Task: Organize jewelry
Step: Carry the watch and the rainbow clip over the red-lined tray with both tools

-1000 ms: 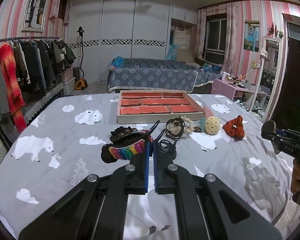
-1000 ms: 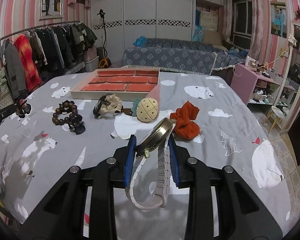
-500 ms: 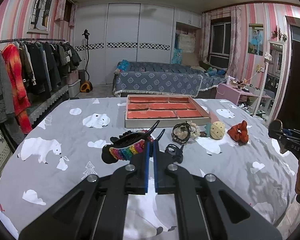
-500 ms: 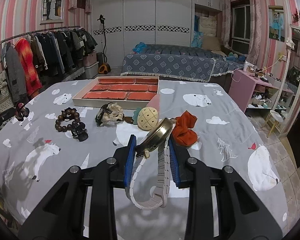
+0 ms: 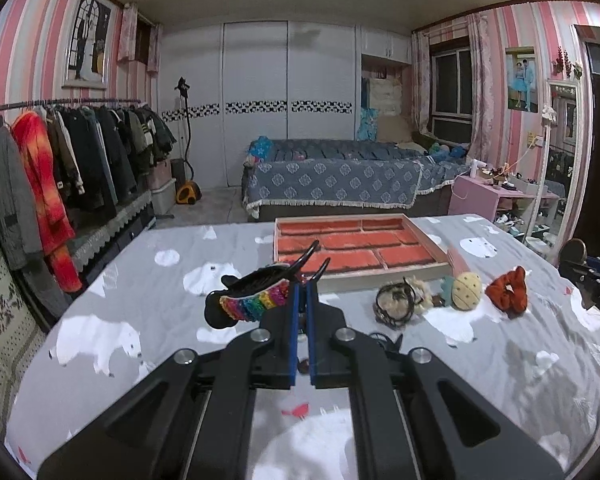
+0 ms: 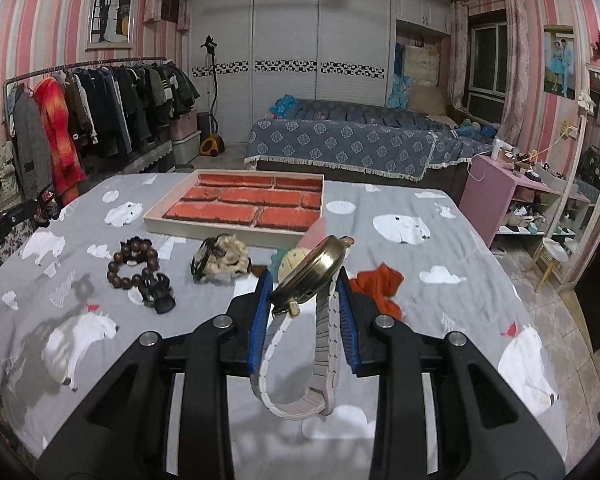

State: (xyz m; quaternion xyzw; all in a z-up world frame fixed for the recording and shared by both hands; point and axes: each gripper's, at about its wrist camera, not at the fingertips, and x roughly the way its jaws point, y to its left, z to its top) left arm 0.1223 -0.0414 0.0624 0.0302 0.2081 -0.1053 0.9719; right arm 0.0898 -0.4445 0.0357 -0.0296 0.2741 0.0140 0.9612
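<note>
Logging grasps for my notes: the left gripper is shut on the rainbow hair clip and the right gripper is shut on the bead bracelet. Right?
Not quite. The right gripper is shut on a watch; the bead bracelet lies on the table, as the right wrist view shows. The left gripper does grip the rainbow hair clip.

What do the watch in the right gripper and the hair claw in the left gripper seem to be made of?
Watch: case looks like brass-toned metal, going by its shine; the ribbed white strap bends freely, probably rubber or silicone. Hair claw: glossy black body, likely hard plastic, with a strip of rainbow beads or sequins, too small to tell which.
</note>
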